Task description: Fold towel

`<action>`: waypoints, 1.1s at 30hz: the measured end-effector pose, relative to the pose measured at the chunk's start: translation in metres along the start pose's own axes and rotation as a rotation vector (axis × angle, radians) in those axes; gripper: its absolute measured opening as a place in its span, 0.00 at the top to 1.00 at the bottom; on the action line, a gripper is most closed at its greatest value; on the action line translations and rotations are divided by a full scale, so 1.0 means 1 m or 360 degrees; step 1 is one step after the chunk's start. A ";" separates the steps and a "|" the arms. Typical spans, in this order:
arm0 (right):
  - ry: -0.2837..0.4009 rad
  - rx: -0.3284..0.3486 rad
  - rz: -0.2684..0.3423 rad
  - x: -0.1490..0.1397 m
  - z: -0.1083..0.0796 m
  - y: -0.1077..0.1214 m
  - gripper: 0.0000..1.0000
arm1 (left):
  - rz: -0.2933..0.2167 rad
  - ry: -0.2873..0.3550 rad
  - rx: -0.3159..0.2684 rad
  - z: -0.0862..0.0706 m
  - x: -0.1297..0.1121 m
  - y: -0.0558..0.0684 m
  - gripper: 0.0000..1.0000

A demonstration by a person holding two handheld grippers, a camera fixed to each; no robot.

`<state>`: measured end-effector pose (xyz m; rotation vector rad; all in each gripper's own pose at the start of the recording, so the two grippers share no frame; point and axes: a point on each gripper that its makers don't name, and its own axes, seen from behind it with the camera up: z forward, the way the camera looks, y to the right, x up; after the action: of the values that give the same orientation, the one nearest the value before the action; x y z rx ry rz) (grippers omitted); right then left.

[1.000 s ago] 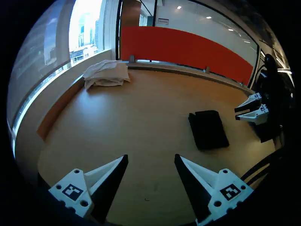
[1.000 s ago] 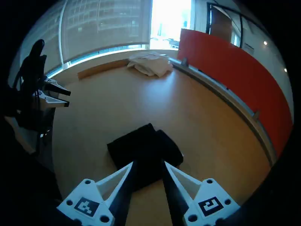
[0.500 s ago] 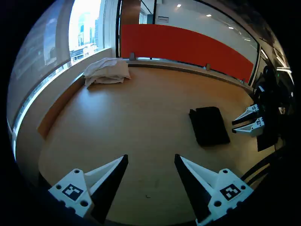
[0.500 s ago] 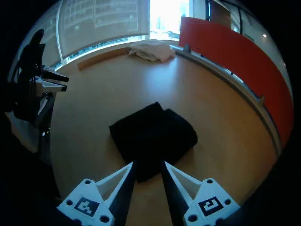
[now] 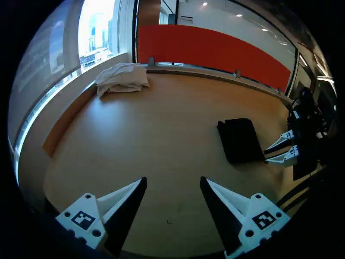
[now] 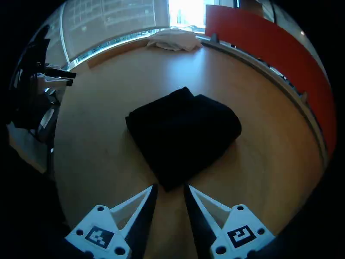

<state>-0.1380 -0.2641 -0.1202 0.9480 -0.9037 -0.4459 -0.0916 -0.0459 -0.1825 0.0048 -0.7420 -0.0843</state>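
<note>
A black towel (image 5: 239,140) lies folded in a thick rectangle on the wooden table (image 5: 164,125), over to the right in the left gripper view. In the right gripper view the towel (image 6: 183,129) lies just beyond the fingertips, its near corner right at them. My right gripper (image 6: 170,187) is narrowly open with nothing between its fingers, and it also appears at the towel's right edge (image 5: 266,156). My left gripper (image 5: 172,181) stands wide open over bare table, well away from the towel. It is also seen far off at the table's left side (image 6: 64,77).
A crumpled white towel (image 5: 122,77) (image 6: 174,39) sits at the far corner by the window ledge. A red panel (image 5: 215,47) (image 6: 267,39) runs along the table's back edge. Dark equipment (image 5: 308,129) stands behind the right gripper.
My right gripper has drawn back off the black towel, so its fingertips now sit at the near corner instead of over the cloth. The towel stays flat. The left gripper has barely moved.
</note>
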 end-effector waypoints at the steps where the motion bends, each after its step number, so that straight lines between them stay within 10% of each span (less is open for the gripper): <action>1: -0.0002 0.0000 0.0001 0.000 0.000 0.000 0.54 | -0.0001 0.0000 -0.0001 0.000 0.000 0.000 0.09; 21: -0.0026 0.0011 -0.0005 -0.003 0.006 0.000 0.96 | -0.0008 -0.0001 -0.0002 0.003 -0.001 -0.001 0.09; 33: -0.0018 0.0025 -0.0041 0.005 0.003 -0.004 0.98 | -0.0007 0.0007 -0.0005 0.003 0.002 0.001 0.09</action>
<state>-0.1373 -0.2710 -0.1200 0.9730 -0.9071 -0.4670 -0.0919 -0.0454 -0.1789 0.0036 -0.7372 -0.0893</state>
